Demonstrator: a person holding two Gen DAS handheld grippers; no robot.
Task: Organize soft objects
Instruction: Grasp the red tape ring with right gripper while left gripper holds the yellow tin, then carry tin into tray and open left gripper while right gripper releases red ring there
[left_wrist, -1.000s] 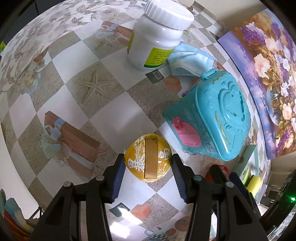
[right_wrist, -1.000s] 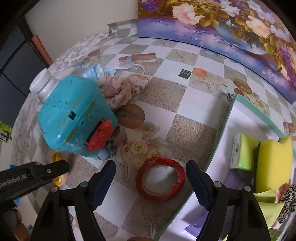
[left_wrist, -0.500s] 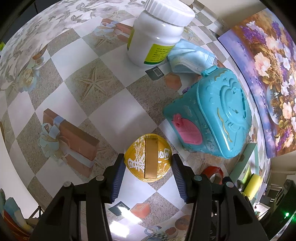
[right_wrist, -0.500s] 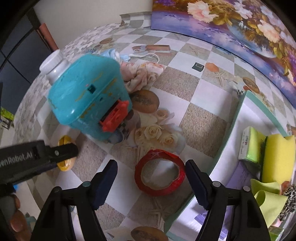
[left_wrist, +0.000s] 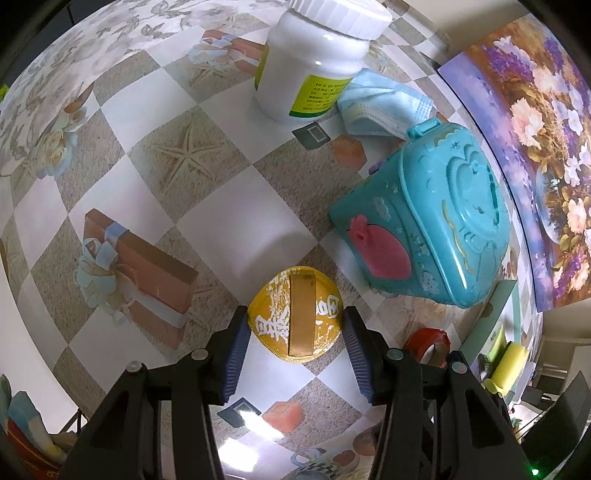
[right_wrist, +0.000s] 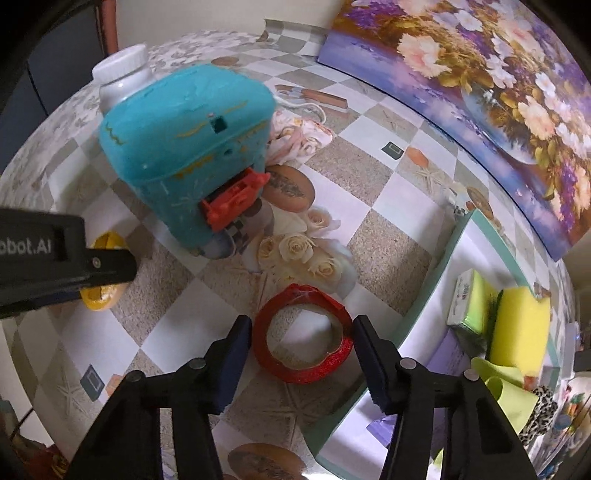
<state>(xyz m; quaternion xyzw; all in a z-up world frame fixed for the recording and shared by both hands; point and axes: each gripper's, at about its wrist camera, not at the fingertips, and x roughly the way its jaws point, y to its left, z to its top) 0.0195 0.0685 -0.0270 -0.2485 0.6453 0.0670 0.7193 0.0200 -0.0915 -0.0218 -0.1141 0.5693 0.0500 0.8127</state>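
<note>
Here we had the left gripper (left_wrist: 295, 328) clamped on the yellow pouch (left_wrist: 297, 319) beside the teal case (left_wrist: 428, 229), while the right gripper's (right_wrist: 301, 349) jaws, just closing, bracketed the red tape ring (right_wrist: 303, 334) near that case without clearly pressing it.

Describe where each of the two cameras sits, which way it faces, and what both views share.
Left wrist: on the left gripper, looking steeply down at the table; its fingers flank a yellow packet.
Right wrist: on the right gripper, looking steeply down; its fingers, just closing, bracket a red tape roll beside a tray; the left gripper enters at left.
Shared: teal toy case, white bottle, tape roll, packet, flower painting.
</note>
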